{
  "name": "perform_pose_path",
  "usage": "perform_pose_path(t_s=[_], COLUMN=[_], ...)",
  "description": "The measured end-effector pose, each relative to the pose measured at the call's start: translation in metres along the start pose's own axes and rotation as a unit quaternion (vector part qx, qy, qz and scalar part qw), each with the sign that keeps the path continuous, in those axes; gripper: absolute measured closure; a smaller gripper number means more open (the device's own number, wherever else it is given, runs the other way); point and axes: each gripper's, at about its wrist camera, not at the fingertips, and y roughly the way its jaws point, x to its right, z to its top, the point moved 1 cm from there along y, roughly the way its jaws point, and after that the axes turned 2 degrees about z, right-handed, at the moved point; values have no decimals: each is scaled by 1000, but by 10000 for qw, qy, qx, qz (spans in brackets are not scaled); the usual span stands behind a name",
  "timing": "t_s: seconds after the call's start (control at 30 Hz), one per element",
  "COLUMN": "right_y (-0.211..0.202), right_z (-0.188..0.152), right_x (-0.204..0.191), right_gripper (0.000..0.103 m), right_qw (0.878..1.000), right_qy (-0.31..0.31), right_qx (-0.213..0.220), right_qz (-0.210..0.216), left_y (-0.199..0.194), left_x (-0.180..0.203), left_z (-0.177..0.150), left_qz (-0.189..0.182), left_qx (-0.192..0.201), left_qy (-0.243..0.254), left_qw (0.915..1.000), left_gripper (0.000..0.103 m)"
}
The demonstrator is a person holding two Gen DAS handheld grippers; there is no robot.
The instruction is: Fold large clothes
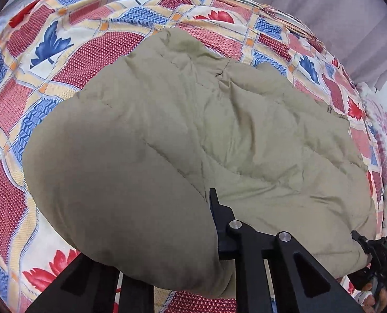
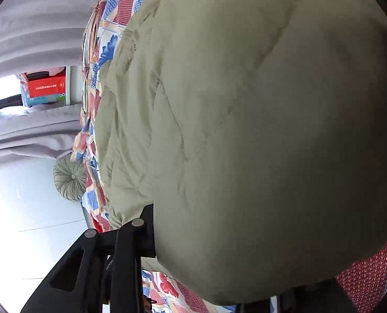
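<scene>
Here a khaki padded coat covers the leaf-patterned bedspread beside grey curtains.

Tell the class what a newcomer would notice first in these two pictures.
A puffy olive-green coat fills the middle of both views, spread on a bed cover with red and blue leaf squares. The left gripper has the coat's near edge bulging between its fingers. Beside the bed, a round pleated cushion lies on the pale floor.

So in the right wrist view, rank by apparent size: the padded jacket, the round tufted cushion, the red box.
1. Khaki padded jacket, though nearness to the camera inflates it.
2. Round tufted cushion and red box look alike; unranked.
</scene>
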Motion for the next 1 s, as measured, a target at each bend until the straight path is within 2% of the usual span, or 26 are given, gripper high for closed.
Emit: perform_pose_path(t_s=[0.23,0.43,0.6,0.77,1.0], right_y=[-17,-41,-65,-92,-118], right_z=[-13,-45,-85,-128,-185], right_x=[-12,-12,-1,26,71], right_gripper=[78,78,78,78,78], right_qw=[9996,9989,9983,9986,9970], right_qy=[-236,-404,-468,-182,246], right_qx=[-14,-157,-354,-493,-697], right_qz=[184,153,47,20,-239], left_y=[-35,-72,-99,-120,-111], left_x=[-7,-26,-47,-66,-92], left_z=[-15,-56,-104,-155,-213], left_qz=[-57,-69,-153,-176,-181], left_qx=[162,119,-107,-476,-1035], left_qy=[202,390,336,325,271], left_qw=[9996,9991,9993,9982,9941], left_gripper=[83,83,83,83,83])
